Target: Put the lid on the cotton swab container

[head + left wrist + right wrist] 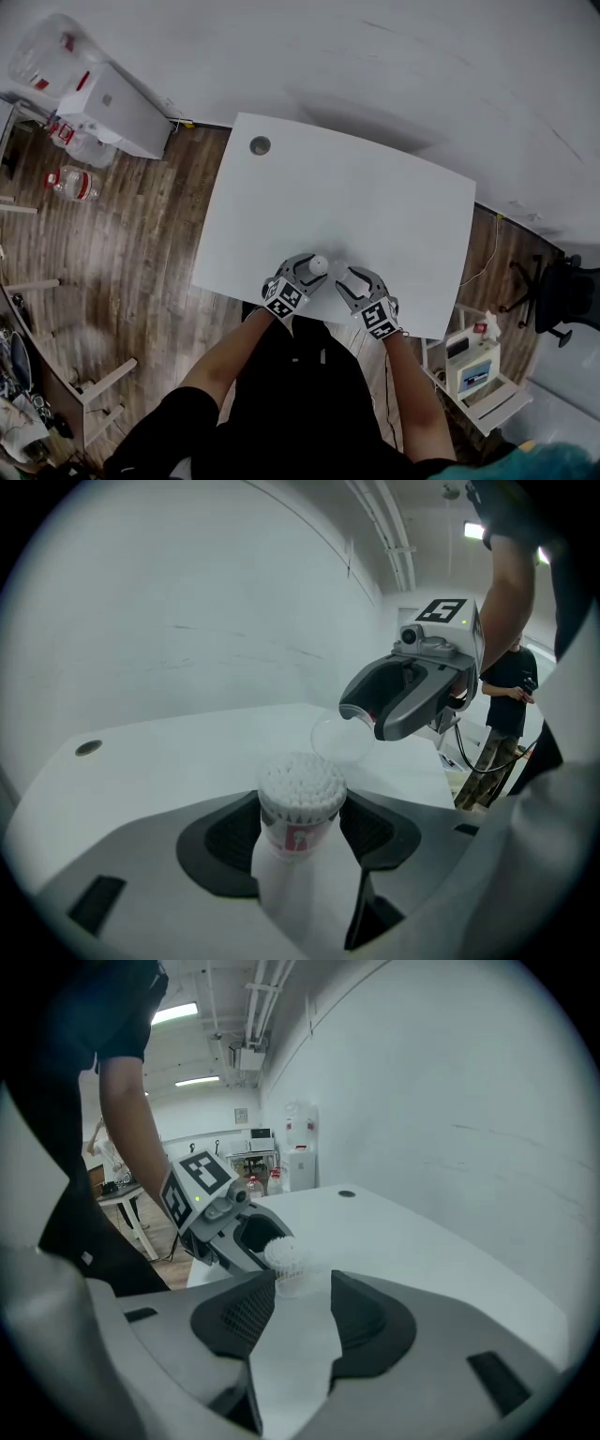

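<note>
I have open tabletop (pixel 375 187) ahead and out to both sides, with the wall (pixel 422 75) behind it. Close in, room is tight: the right gripper (pixel 345 278) with its lid (pixel 339 740) hangs just beside the swab container (pixel 298 803) in the left gripper (pixel 307 269), blocking that side.

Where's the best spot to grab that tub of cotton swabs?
Grip the tub by its round side wall, below the rim, from the side, as the left tongs hold it. It is upright, and its open top, packed with swab tips, must stay free for the lid.
</note>
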